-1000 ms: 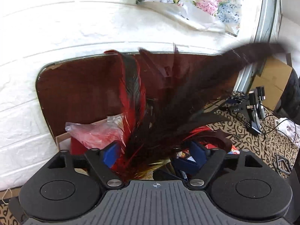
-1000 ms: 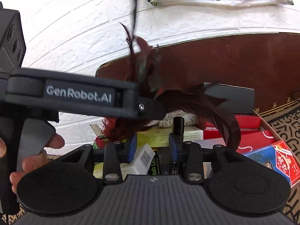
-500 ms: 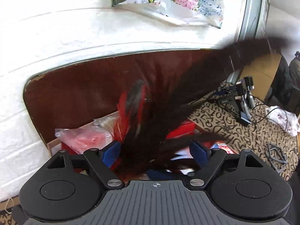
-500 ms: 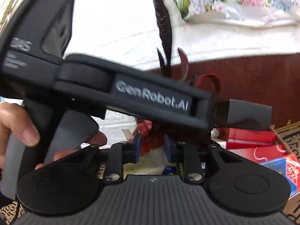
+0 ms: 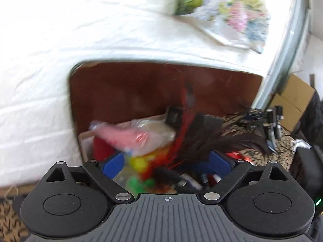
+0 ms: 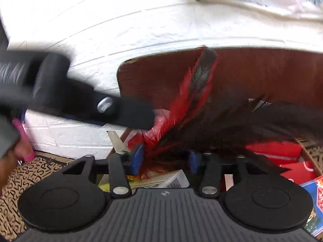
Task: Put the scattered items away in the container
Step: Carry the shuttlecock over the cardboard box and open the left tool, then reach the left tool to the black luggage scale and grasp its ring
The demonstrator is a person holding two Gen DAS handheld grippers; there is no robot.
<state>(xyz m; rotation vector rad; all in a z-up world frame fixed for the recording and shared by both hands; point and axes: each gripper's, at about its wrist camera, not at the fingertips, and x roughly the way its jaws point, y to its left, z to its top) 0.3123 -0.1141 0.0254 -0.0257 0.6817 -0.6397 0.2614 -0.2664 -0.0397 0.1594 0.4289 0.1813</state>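
We locate the feather bundle (image 6: 193, 109) between the spread fingers of the right gripper (image 6: 165, 160), over the cardboard box (image 6: 310, 159); its base sits low near the blue pads, one red-and-dark plume rises upward and slightly right, and the long dark plumes sweep out to the right. We cannot tell whether the bundle touches either pad. In the left wrist view the feather bundle (image 5: 203, 139) lies over the box contents, its dark plumes pointing right; the left gripper (image 5: 167, 163) has its fingers wide apart and grips nothing. The cardboard box (image 5: 84, 141) holds a pink plastic bag (image 5: 129, 135), red boxes (image 6: 278, 151) and a white carton (image 6: 171, 180). The box stands on a letter-patterned tablecloth (image 6: 26, 173). Behind it we see a dark brown panel (image 6: 262, 74), a white brick wall (image 6: 101, 30) and floral fabric (image 5: 238, 16). Both views are motion-blurred; the bundle's base is partly hidden, and the left gripper body (image 6: 80, 100) is smeared across the right wrist view.
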